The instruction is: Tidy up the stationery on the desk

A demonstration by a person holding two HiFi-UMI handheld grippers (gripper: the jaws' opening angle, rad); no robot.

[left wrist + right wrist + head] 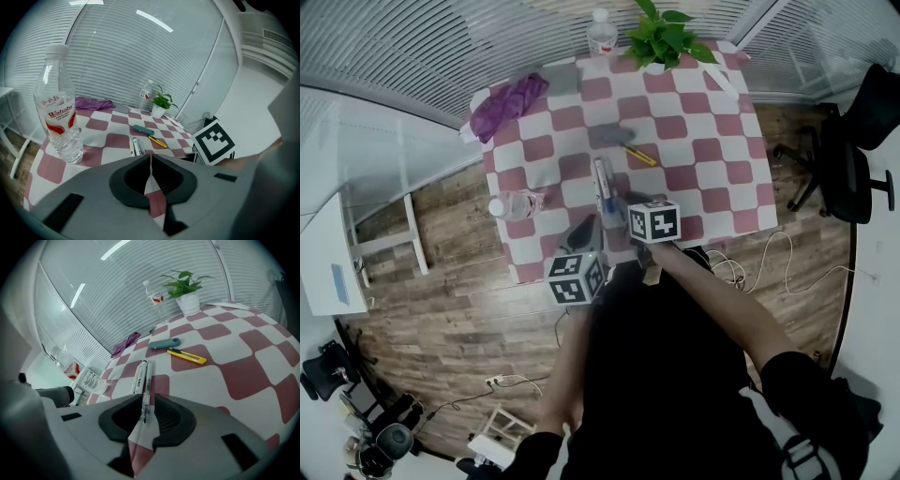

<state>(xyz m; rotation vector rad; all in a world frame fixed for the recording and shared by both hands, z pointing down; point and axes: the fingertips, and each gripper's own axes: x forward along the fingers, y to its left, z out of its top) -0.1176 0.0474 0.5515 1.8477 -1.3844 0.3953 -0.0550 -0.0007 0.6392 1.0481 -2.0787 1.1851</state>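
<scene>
Three pens [602, 181] lie side by side on the checkered tablecloth [712, 178]. In the right gripper view the clear pen [147, 378] runs between the jaws of my right gripper [148, 398]. It rests on the cloth beside two white pens [138, 376], and a gap shows at the right jaw, so the gripper is open. Beyond them lie a yellow utility knife [187, 356] and a teal holder [164, 343]. My left gripper [150, 158] is shut on nothing and hovers over the table's near edge, short of the pens [136, 146].
A water bottle [58, 115] stands close at the left. At the far edge are a second bottle [600, 33], a potted plant [661, 37] and a purple cloth [511, 101]. An office chair [848, 159] stands right of the table.
</scene>
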